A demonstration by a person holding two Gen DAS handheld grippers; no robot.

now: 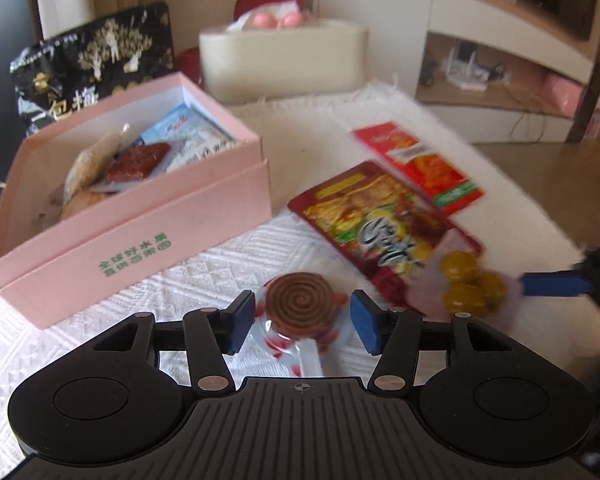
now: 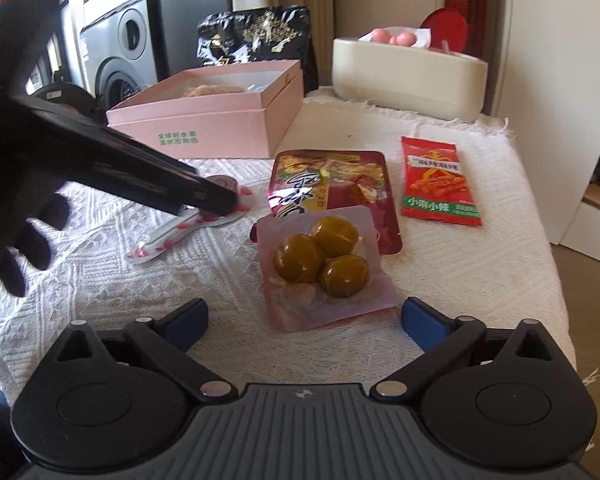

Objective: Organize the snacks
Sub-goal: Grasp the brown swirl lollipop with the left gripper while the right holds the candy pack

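Observation:
A wrapped spiral lollipop (image 1: 300, 306) lies on the white cloth; my left gripper (image 1: 302, 326) is open with its fingers either side of the candy head. It also shows in the right wrist view (image 2: 220, 184), partly hidden by the left gripper. A clear pack of three yellow-brown balls (image 2: 324, 262) lies just ahead of my open right gripper (image 2: 304, 320), between its fingers' line. A dark red snack pouch (image 2: 332, 184) and a red spicy-strip packet (image 2: 438, 178) lie behind. The open pink box (image 1: 140, 216) holds several snacks.
A black snack bag (image 1: 92, 60) stands behind the pink box. A cream container (image 2: 408, 80) with pink balls sits at the back. The white cloth (image 2: 100, 280) covers the table; its right edge drops off to the floor.

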